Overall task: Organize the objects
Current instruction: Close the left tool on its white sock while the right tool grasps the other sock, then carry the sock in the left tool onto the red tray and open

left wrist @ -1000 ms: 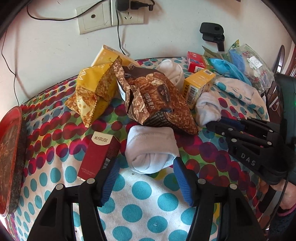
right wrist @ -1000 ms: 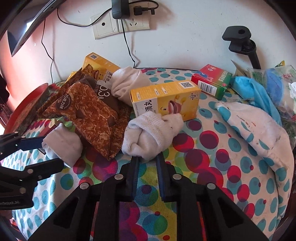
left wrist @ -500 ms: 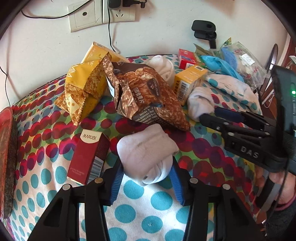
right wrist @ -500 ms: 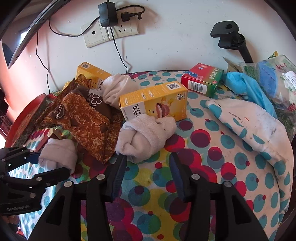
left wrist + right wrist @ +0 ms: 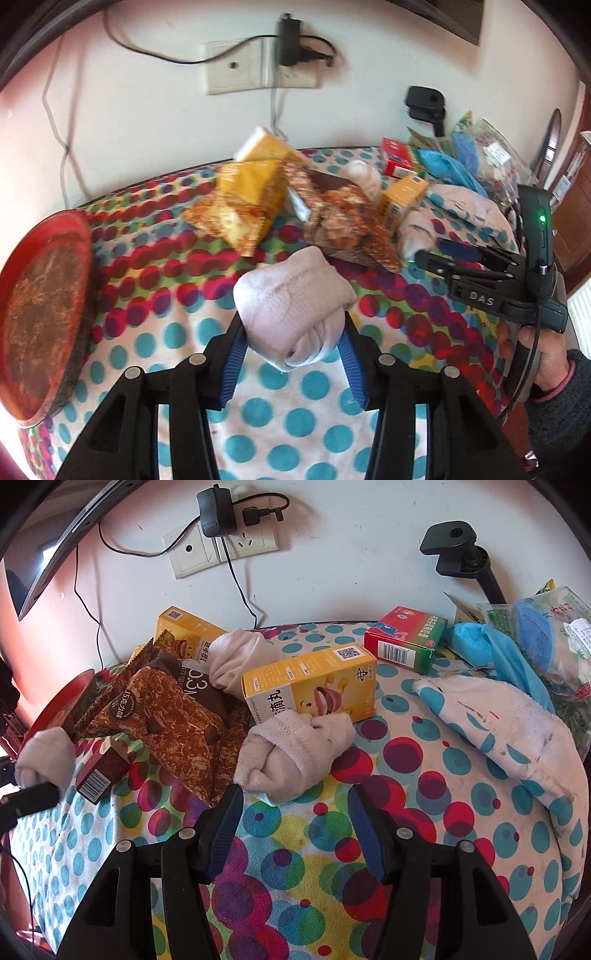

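Observation:
My left gripper (image 5: 291,332) is shut on a rolled white sock (image 5: 291,299) and holds it above the polka-dot tablecloth (image 5: 280,417); the same sock shows at the far left of the right wrist view (image 5: 44,753). My right gripper (image 5: 295,801) is open, its fingertips just short of a second rolled white sock (image 5: 291,753) that lies against a yellow box (image 5: 310,686). A third rolled sock (image 5: 236,657) lies behind that box. My right gripper also shows at the right of the left wrist view (image 5: 454,254).
A brown snack bag (image 5: 166,720), a yellow snack bag (image 5: 243,199), a dark red box (image 5: 99,771), a red-green box (image 5: 402,638), a spotted white cloth (image 5: 498,723) and blue bags (image 5: 495,650) crowd the table. A red tray (image 5: 40,295) sits at the left edge. Wall sockets and cables are behind.
My left gripper closed on the rolled sock and lifted it off the table. My right gripper opened and drew back slightly from the second sock.

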A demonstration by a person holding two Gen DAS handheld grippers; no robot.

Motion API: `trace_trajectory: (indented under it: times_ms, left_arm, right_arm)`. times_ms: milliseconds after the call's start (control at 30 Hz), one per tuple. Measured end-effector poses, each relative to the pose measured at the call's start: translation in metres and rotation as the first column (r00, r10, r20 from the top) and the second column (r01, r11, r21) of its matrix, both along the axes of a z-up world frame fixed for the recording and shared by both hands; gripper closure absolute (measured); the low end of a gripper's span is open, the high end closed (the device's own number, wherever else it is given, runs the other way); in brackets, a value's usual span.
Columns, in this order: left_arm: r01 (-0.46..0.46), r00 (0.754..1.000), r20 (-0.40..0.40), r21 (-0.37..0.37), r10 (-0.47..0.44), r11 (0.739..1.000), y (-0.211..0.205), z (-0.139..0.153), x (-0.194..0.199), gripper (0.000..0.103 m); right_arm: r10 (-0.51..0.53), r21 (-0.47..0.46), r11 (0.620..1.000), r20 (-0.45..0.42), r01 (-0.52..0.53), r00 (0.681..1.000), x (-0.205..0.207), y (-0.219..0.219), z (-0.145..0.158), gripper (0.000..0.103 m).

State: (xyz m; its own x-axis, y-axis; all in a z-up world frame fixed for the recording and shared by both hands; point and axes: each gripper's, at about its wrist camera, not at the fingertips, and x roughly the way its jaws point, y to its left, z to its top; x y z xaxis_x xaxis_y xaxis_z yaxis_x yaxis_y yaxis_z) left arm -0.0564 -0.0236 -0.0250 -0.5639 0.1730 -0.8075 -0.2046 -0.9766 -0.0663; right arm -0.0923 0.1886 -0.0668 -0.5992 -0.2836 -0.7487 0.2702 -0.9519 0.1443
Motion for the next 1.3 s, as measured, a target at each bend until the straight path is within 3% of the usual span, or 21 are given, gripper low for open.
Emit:
trace_trajectory:
  times_ms: [200,400,633,800,900,1133,1300]
  left_arm:
    - [-0.121,0.993,-0.004,-0.011,0.121,0.993,-0.063,0.006,0.006,0.055]
    - [-0.252,0.968,-0.019,-0.032,0.252,0.967,-0.131,0.011,0.011,0.055]
    - [-0.387,0.922,-0.022,-0.049,0.386,0.921,-0.211,0.010,0.009,0.055]
    - [-0.477,0.878,0.001,-0.080,0.479,0.875,-0.266,0.000,-0.002,0.055]
    - [-0.503,0.863,0.005,-0.098,0.505,0.859,-0.290,-0.005,-0.007,0.055]
    - [-0.555,0.826,0.044,-0.109,0.562,0.825,-0.341,-0.020,-0.029,0.055]
    - [-0.573,0.807,0.058,-0.160,0.587,0.804,-0.364,-0.028,-0.041,0.054]
  right_arm:
    - [0.017,0.025,1.000,-0.019,-0.016,1.000,0.003,-0.007,0.003,0.046]
    - [0.008,0.027,1.000,-0.035,-0.007,0.999,-0.001,-0.014,0.008,0.046]
    - [-0.033,0.047,0.998,0.025,0.032,0.999,-0.019,-0.024,0.000,0.043]
    - [-0.032,0.105,0.994,0.013,0.030,0.999,-0.018,-0.032,-0.001,0.054]
    - [-0.041,0.104,0.994,0.011,0.040,0.999,-0.018,-0.029,-0.001,0.059]
    - [-0.042,0.131,0.991,0.008,0.040,0.999,-0.017,-0.032,-0.002,0.059]
    - [-0.024,0.135,0.991,0.005,0.023,1.000,-0.018,-0.033,-0.002,0.058]
